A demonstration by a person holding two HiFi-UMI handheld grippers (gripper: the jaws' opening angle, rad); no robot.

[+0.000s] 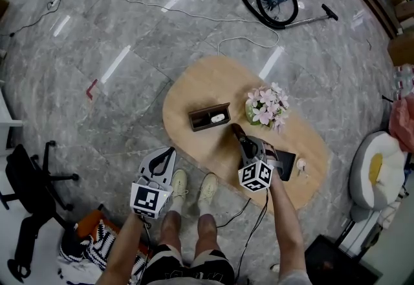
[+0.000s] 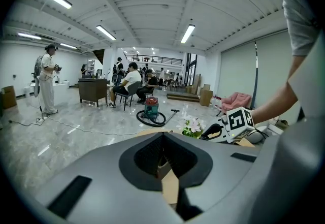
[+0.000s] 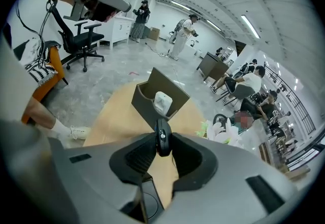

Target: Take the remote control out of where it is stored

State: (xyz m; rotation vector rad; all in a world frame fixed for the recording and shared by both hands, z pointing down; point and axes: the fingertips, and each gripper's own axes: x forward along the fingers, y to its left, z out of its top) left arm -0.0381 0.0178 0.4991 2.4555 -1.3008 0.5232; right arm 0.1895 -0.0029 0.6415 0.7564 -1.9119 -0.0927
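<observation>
Head view: my right claw (image 1: pixel 244 143) is clamped on the slim black plastic remote control (image 1: pixel 238 132). The remote is out of the dark brown rectangular wooden box (image 1: pixel 197 123) and raised over the oval light-wood desk (image 1: pixel 207 80). Its long axis runs along the claw's own line. Its free end points towards the box's right end and sits near it but apart. A small white item (image 1: pixel 217 117) lies inside the box. A bunch of pale pink flowers (image 1: pixel 266 108) stands just right of the box. My left claw (image 1: pixel 169 153) hangs off the desk's near edge, on the side of the box nearest me, well apart from it.

Left gripper view: the left claw (image 2: pixel 162 139) has its tips drawn together with nothing between them. Only a strip of desk (image 2: pixel 170 187) shows through the hollow behind the tips.

Right gripper view: the right claw (image 3: pixel 163 141) pinches the remote (image 3: pixel 162 131) on its narrow sides. It stands on edge, long axis straight ahead, nose aimed at the box (image 3: pixel 147 101). The white item (image 3: pixel 162 102) rests upright inside the box.
</observation>
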